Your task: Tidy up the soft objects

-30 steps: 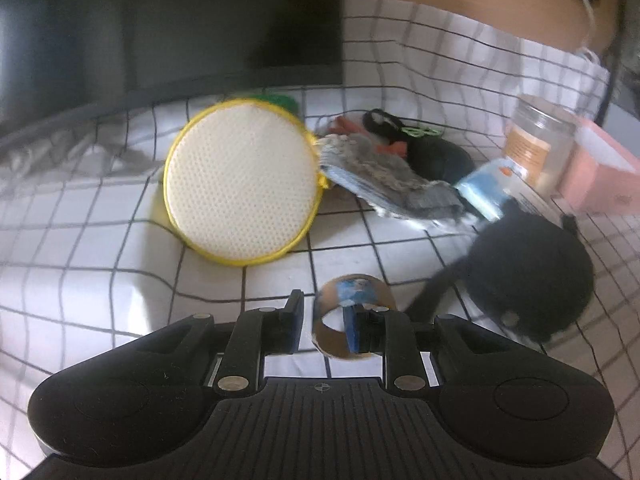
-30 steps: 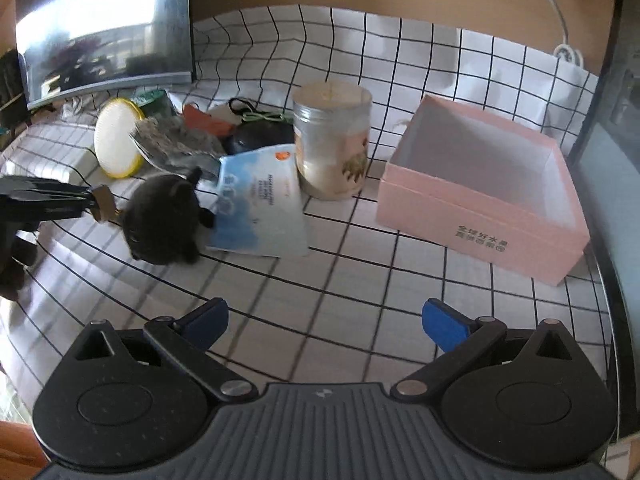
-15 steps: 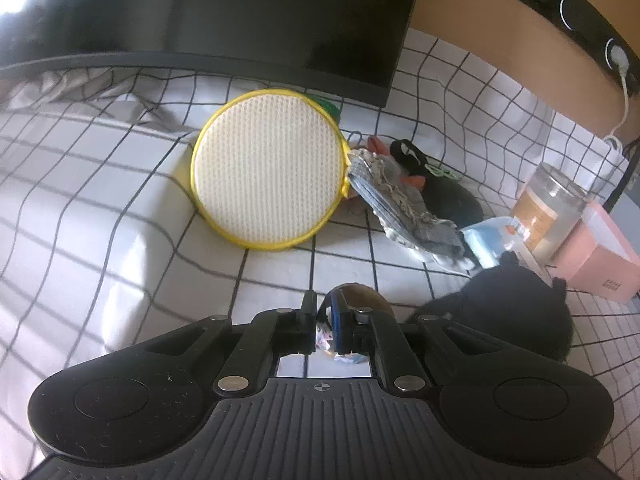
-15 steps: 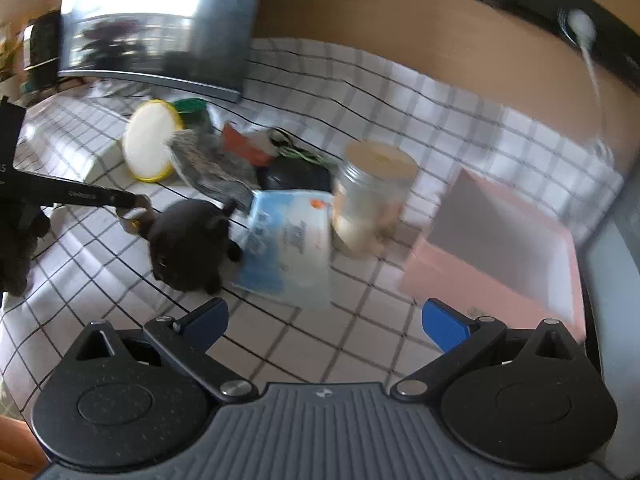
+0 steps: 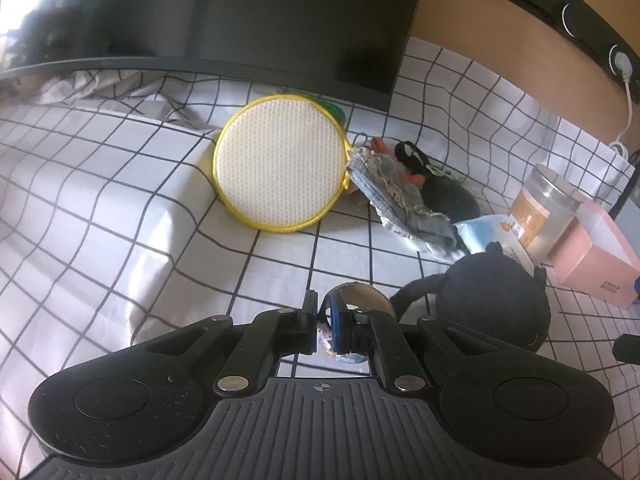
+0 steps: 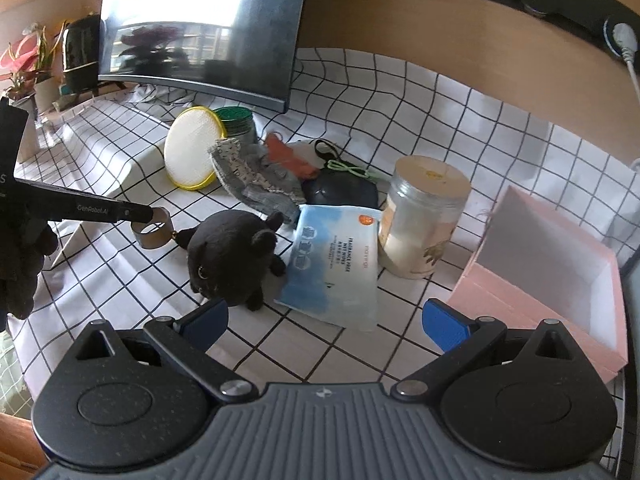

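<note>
The left gripper [image 5: 325, 322] is closed on the wall of a short brown cardboard tape ring [image 5: 362, 296], one finger inside the ring and one outside; seen from the right wrist, the ring [image 6: 154, 229] sits at the gripper's tip just above the white black-checked cloth of the desk [image 6: 132, 288], and whether it touches the cloth cannot be told. A small cord links the ring to a round black plush cat toy [image 6: 230, 254], which sits on the desk just beside it. The right gripper [image 6: 324, 320] hangs wide open and empty over the near part of the desk, its blue-padded fingers [image 6: 446, 324] spread apart, the left one close to the plush. Touching the plush on its other side lies a flat blue and white pack of wet wipes [image 6: 334, 264], and next to that stands a clear plastic jar with a tan lid [image 6: 424, 216]. At the right edge of the desk is an open pink cardboard box [image 6: 520, 304]. Behind the plush lie a folded grey knitted cloth [image 6: 256, 180], a dark pouch with a green cord [image 6: 340, 190] and a round cream mesh pad with a yellow rim [image 6: 194, 154], which leans up toward the back edge beneath a dark monitor [image 6: 200, 24].
</note>
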The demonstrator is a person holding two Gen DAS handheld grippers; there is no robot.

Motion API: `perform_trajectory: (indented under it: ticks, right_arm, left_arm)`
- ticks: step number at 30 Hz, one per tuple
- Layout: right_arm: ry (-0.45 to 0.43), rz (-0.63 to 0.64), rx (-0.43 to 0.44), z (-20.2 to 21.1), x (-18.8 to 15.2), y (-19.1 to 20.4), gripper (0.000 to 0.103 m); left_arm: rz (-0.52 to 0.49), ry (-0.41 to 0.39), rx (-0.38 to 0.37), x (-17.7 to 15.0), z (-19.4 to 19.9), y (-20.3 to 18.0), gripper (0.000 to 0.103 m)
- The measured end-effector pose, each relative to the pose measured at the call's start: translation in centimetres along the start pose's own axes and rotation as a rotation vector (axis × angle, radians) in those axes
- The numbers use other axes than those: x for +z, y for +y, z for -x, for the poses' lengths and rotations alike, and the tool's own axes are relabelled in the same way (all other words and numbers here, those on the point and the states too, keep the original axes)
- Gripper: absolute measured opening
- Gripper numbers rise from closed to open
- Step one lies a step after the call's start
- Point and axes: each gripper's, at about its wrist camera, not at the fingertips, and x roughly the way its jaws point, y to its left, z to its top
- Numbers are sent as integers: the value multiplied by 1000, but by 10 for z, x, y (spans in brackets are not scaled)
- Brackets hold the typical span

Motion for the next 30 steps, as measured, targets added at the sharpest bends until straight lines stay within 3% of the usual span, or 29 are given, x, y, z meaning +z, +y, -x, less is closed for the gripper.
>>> perform_trajectory:
  ticks: [9, 16, 19, 20, 25, 30]
  right_arm:
    - [-42, 121, 121, -33, 30, 42, 103]
    - [60, 132, 129, -93, 48, 70, 102]
    - [101, 137, 127, -102, 50, 71, 82]
    - [114, 132, 134, -101, 49, 70, 72]
    - [88, 65, 164, -64, 47, 49, 70]
    - [47, -1, 116, -8, 33, 16, 70]
  left_arm:
    - [19, -24, 11, -3, 30, 1, 9]
    - [61, -23, 31, -12, 50, 16, 9]
    - [74, -16, 28, -14, 54, 20, 9]
    - [74, -13, 19, -14, 54, 19, 9]
    - [40, 3, -55, -10, 48, 0, 9]
    - [-44, 21, -191, -2, 37, -43, 9]
